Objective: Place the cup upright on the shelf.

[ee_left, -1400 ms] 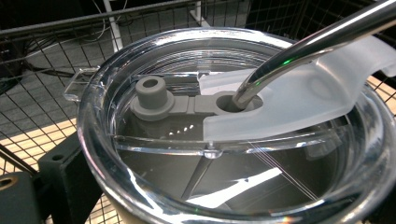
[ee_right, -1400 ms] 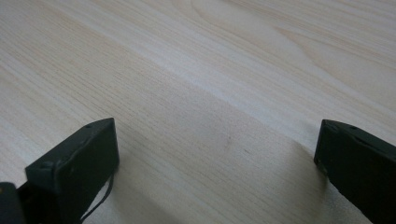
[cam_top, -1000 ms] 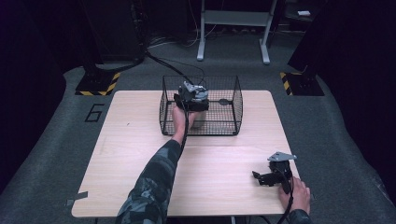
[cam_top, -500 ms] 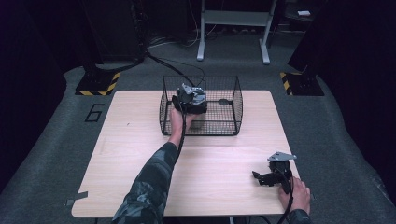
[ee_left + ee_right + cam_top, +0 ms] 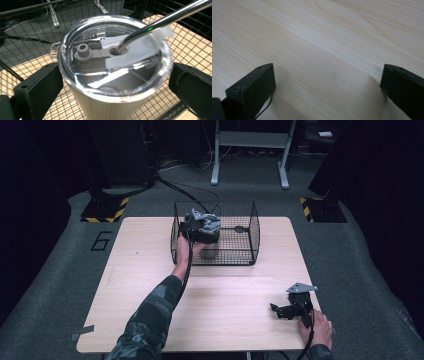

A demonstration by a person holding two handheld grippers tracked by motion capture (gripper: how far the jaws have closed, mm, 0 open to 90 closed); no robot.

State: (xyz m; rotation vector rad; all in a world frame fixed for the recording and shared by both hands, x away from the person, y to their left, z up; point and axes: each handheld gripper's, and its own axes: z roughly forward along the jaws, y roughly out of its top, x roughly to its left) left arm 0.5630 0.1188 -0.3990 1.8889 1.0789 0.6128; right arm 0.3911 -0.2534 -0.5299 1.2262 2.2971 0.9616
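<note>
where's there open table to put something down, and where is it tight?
The left half of the table, between its left edge and the camouflage sleeve, is bare. So is the middle strip between the wire basket and the right gripper. It is tight inside the basket, where the left gripper straddles the tumbler and its metal straw.

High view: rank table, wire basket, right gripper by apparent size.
1. table, largest by far.
2. wire basket, standing at the table's far edge.
3. right gripper, smallest, though it sits nearer the camera than the basket.
</note>
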